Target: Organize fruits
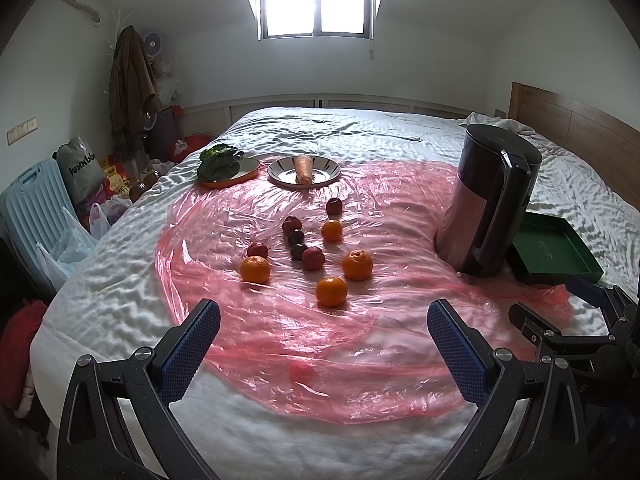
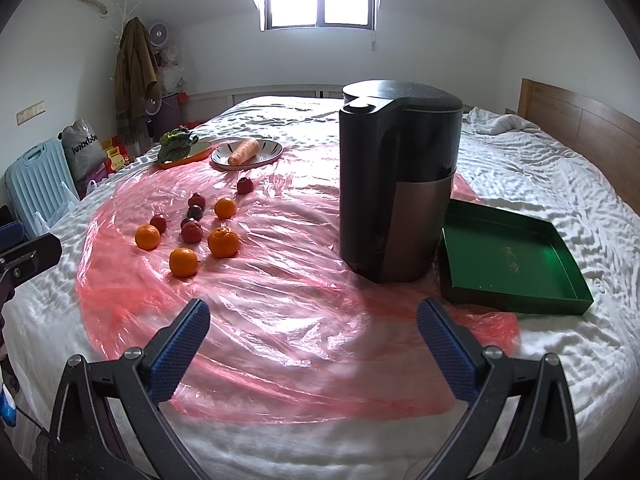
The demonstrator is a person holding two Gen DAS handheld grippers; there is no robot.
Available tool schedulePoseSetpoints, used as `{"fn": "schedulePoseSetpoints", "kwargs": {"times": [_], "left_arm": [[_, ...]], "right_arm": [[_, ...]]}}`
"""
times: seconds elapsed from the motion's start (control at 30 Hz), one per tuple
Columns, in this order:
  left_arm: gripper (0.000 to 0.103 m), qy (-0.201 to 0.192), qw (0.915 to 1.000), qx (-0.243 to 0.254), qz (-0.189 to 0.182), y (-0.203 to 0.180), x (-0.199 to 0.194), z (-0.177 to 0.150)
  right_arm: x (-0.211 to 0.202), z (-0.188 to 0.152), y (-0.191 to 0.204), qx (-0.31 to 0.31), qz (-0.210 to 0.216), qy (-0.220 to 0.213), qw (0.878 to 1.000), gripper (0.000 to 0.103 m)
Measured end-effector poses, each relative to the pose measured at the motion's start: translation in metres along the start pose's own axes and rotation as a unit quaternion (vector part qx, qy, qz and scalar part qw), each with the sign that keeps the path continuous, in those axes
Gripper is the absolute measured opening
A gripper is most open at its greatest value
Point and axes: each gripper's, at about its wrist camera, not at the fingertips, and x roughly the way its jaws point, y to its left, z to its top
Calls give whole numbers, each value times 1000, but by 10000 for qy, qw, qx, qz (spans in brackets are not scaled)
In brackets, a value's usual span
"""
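Note:
Several oranges [image 1: 331, 291] [image 2: 183, 262] and several small red and dark fruits [image 1: 312, 259] [image 2: 191, 232] lie scattered on a pink plastic sheet [image 1: 320, 344] [image 2: 280, 320] spread over a white bed. An empty green tray [image 2: 508, 256] [image 1: 554, 250] lies to the right of a tall dark appliance [image 2: 396, 184] [image 1: 486, 200]. My left gripper [image 1: 324, 320] hovers open over the sheet's near part, short of the fruits. My right gripper [image 2: 313, 318] is open too, holding nothing, in front of the appliance.
At the far edge of the sheet, an orange plate holds leafy greens [image 1: 220, 162] [image 2: 176, 144] and a white plate [image 1: 320, 178] holds a carrot [image 1: 303, 169] [image 2: 243, 151]. Bags and a light-blue suitcase [image 1: 28, 208] stand on the floor left of the bed. A wooden headboard [image 2: 580, 120] is at right.

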Motion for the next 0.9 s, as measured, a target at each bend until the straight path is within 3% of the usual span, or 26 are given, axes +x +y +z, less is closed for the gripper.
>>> {"fn": "schedulePoseSetpoints", "kwargs": {"times": [0.9], "left_arm": [[102,74,10000,-28,-1,1,11,-10]], "right_arm": [[9,-6,1,60,43,45,10000,103]]}}
